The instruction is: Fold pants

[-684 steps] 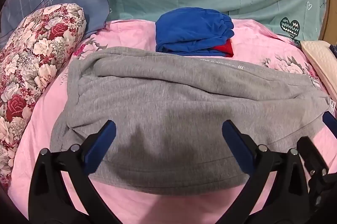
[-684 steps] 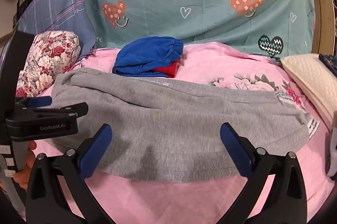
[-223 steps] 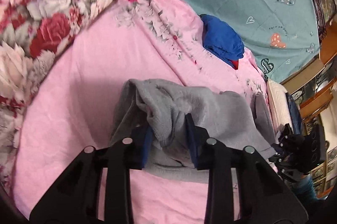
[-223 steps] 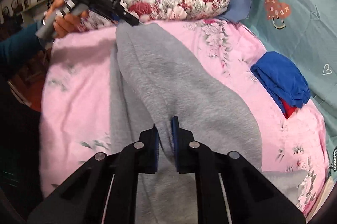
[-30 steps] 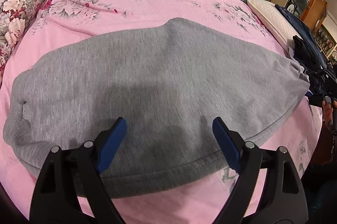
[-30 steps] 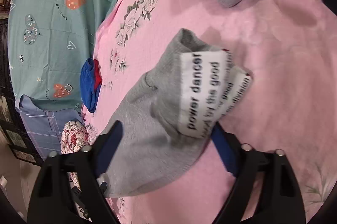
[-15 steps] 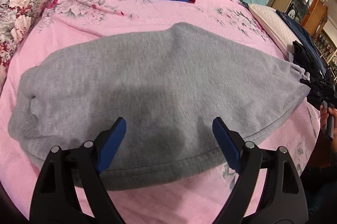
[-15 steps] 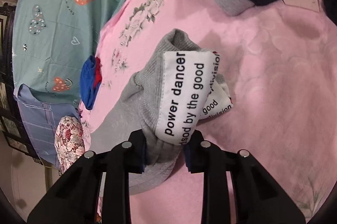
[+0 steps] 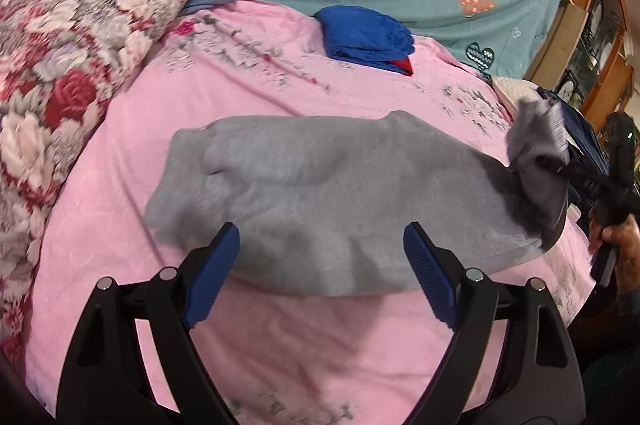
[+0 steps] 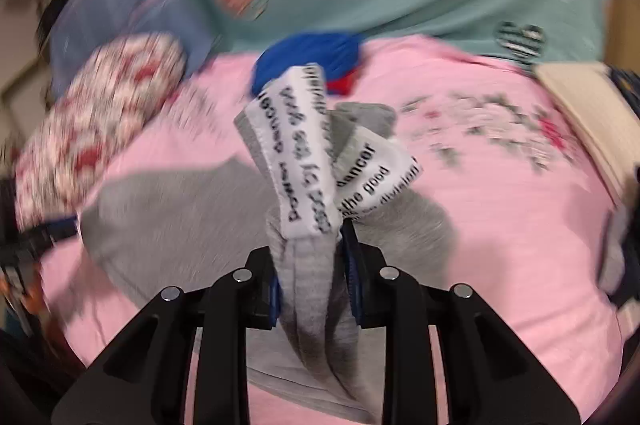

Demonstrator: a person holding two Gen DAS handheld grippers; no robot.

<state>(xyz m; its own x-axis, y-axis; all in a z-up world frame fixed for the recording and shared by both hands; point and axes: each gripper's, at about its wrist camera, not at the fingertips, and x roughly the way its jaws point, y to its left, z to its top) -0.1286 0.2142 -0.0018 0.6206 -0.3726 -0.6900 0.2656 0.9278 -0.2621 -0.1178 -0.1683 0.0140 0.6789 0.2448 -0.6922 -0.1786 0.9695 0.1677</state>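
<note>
The right gripper (image 10: pixel 310 265) has lifted the pants (image 9: pixel 340 201) end off the bed (image 9: pixel 280 345), fingers pinching it; the bunched cloth could slip. The left gripper (image 9: pixel 320 265) hovers, fingers spread.

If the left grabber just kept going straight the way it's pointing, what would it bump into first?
Most likely the gray pants. The left gripper is open, and its fingers frame the near edge of the pants on the pink bedsheet. Depth is hard to judge, so it might touch the sheet first.
</note>
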